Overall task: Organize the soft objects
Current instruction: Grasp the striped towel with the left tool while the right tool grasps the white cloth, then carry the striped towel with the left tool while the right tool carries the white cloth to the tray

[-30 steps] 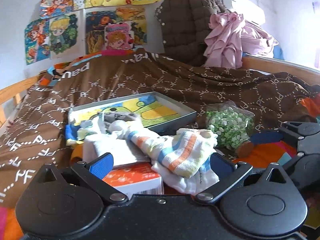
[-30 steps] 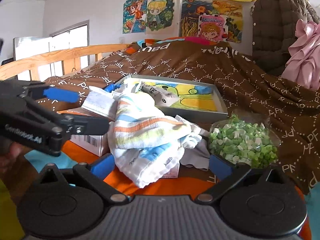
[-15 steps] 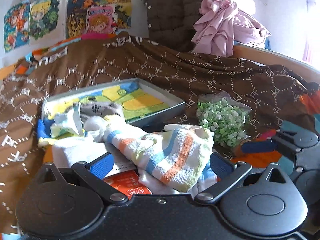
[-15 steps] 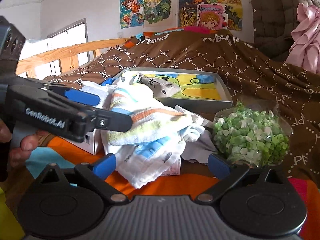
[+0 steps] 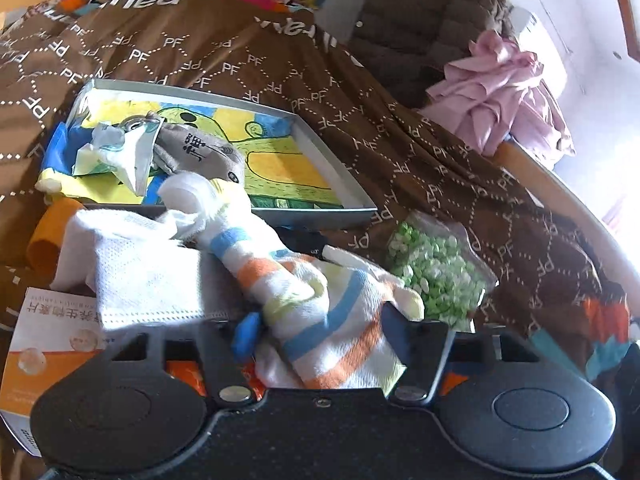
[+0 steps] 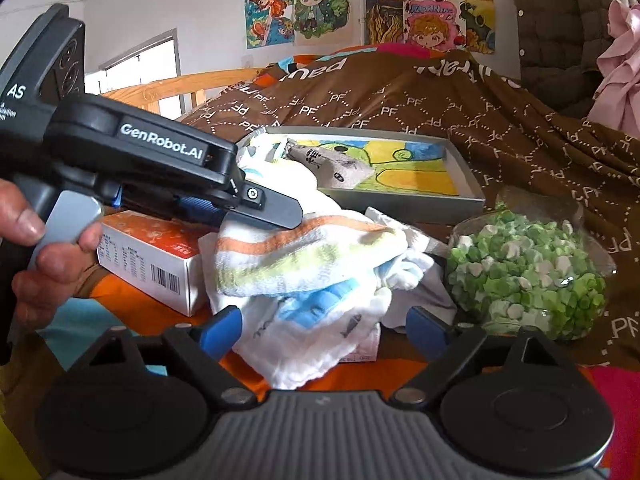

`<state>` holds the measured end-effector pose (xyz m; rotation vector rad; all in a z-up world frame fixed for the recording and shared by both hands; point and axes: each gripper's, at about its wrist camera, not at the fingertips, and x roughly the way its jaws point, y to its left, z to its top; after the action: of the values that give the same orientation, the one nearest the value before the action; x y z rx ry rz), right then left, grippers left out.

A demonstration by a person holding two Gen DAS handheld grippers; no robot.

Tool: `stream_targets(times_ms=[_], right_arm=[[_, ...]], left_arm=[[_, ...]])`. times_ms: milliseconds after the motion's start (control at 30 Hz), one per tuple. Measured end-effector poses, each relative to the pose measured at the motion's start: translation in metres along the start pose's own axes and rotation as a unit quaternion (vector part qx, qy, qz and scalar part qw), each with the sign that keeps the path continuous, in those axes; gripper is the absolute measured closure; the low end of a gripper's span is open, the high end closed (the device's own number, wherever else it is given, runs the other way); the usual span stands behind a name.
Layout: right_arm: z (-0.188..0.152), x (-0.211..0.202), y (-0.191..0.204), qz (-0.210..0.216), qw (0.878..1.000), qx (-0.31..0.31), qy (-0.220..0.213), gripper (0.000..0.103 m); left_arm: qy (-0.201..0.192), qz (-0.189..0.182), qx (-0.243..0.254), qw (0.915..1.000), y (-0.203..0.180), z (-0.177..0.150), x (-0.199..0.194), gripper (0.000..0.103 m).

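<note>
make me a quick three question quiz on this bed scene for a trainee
1. True or false: the left gripper has its fingers closed on the striped towel.
2. What lies in the gray tray on the picture?
A. a gray plush toy
B. a glass of water
C. a pair of scissors
3. What fills the clear bag right of the towel pile?

Key
1. True; its fingers have just been closing with the towel between them.
2. A, the gray plush toy.
3. Small green and white pieces.
</note>
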<state>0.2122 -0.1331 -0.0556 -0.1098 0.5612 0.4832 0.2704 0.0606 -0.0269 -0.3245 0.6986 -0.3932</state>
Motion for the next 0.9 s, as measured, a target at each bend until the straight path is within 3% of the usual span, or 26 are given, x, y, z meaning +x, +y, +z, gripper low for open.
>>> stream_targets(times_ms=[133,300,500,567,733,900], right_arm=[[0.003,0.007,-0.001,0.011,1.0,0.021,0.009,0.016],[0.008,0.009,0.004,0.019,0.999,0.028,0.01,0.021],[0.005,0.007,0.016,0.021,1.0,0.008,0.017,0.035],[0.004,0.007,0.02,0.012,1.0,-0.003,0.02,0.045],[0.005,0.005,0.028,-0.006,0.999,-0.023,0.034,0.083],[0.002,-0.012,0.028,-0.01,0.999,-0.027,0.03,0.088]], left_arm=[[0.001,0.004,-0.004,1.0,0.001,0.003,0.0,0.075],[-0.005,-0.001,0.01,0.9999,-0.001,0.003,-0.005,0.092],[-0.026,-0.02,0.036,0.9988,-0.009,0.002,-0.018,0.095],[-0.031,-0.023,0.036,0.9986,-0.01,0.003,-0.022,0.095],[-0.053,-0.037,0.029,0.9975,-0.01,0.011,-0.036,0.095],[-0.08,-0.052,0.026,0.9951,-0.015,0.02,-0.053,0.096]])
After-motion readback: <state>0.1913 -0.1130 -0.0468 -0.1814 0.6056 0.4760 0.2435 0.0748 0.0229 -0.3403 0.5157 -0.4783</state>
